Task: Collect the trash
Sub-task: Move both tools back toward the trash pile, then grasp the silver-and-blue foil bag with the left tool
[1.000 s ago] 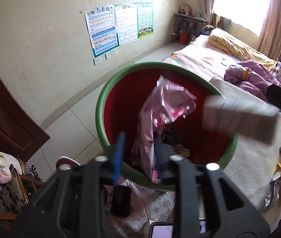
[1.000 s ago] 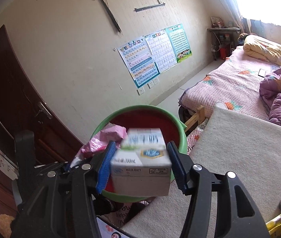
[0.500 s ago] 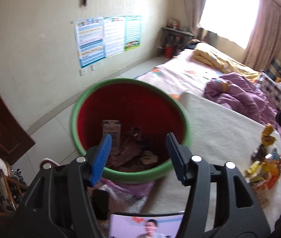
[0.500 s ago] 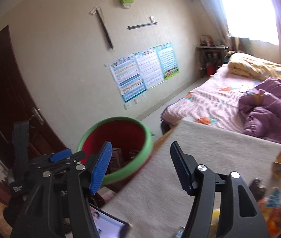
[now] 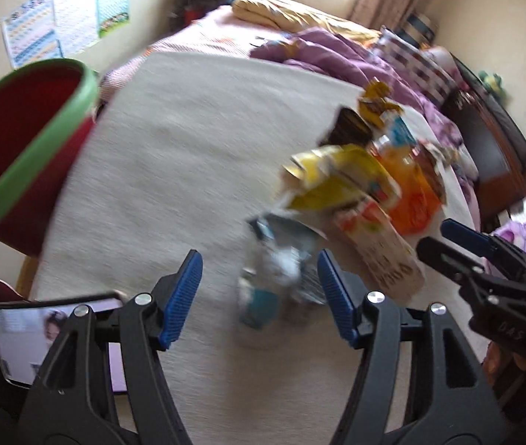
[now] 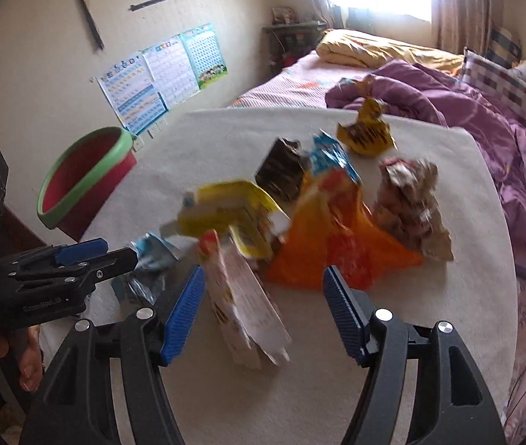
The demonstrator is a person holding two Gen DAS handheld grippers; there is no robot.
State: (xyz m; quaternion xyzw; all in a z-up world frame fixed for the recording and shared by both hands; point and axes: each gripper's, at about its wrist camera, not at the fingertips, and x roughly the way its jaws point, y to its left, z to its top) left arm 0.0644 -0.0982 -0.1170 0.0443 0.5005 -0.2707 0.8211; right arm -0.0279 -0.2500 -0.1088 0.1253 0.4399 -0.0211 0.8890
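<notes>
A pile of trash lies on the white table. My left gripper is open and empty, its fingers on either side of a crumpled clear and blue wrapper. My right gripper is open and empty, over a pink-and-white carton lying flat. A yellow wrapper, an orange bag, a brown wrapper and a yellow packet lie beyond it. The red bin with a green rim stands off the table's left edge; it also shows in the right wrist view.
A phone with a lit screen lies at the table's near left corner. A bed with purple and yellow bedding runs along the far and right side. Posters hang on the wall behind the bin.
Both grippers let go of their loads, the pink bag and the milk carton, into the bin. They swung right from the bin to the trash pile on the table.
</notes>
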